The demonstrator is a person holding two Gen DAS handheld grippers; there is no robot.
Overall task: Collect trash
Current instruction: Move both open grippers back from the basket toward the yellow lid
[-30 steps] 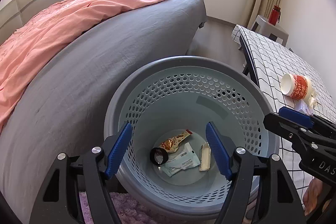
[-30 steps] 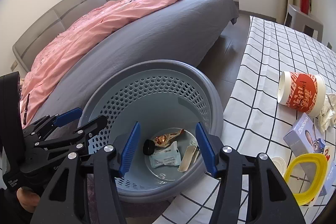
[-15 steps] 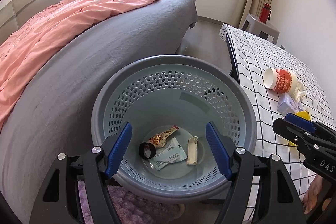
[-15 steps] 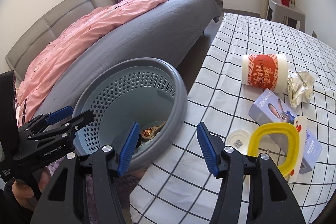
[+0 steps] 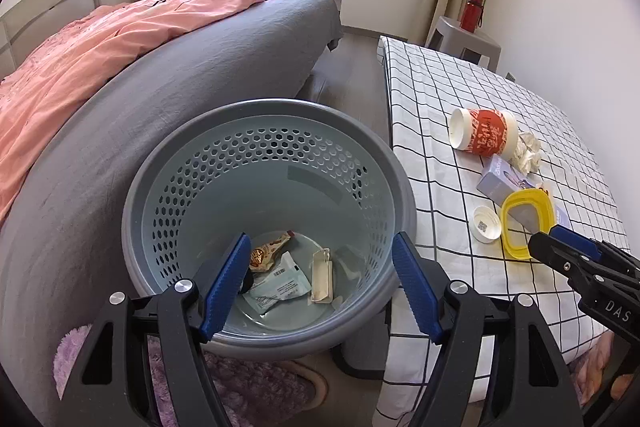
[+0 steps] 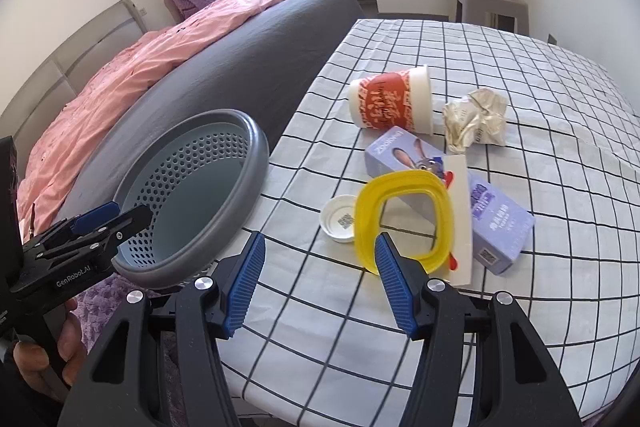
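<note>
Right gripper (image 6: 318, 283) swung from the basket (image 5: 264, 115) to the table's near edge; both grippers open, empty. Wrappers (image 5: 280, 281) binned; cup (image 6: 390, 101), box (image 6: 492, 215), yellow ring (image 6: 366, 207) remain.

The left wrist view looks steeply down into the basket (image 5: 264, 211), close, filling its centre; the table (image 5: 448, 163) lies at three o'clock; the right wrist view tilts down over the table (image 6: 520, 75), basket (image 6: 192, 195) at nine o'clock; both share basket, table, and bed (image 5: 120, 67).
</note>
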